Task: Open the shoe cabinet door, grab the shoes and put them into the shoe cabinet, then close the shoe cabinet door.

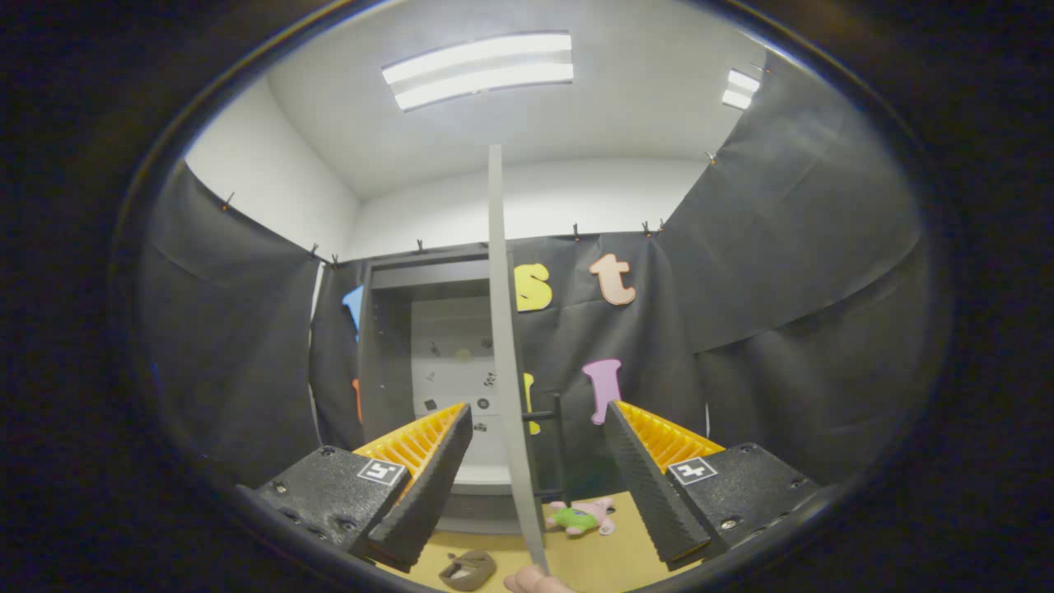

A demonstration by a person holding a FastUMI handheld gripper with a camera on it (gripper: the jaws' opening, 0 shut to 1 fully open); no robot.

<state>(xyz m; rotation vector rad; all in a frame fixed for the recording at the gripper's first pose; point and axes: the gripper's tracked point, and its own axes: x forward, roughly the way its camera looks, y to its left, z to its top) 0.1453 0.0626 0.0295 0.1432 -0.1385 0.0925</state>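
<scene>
Two fingers wide apart, tool [535, 461] straddling door edge [504, 346]

Jaws of the gripper [535, 486] spread wide, the open cabinet door [504, 346] edge-on between them

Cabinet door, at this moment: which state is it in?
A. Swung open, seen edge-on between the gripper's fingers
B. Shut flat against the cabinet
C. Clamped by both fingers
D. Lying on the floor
A: the cabinet door stands edge-on between the open gripper fingers, touching neither, with the cabinet interior exposed beyond.
</scene>
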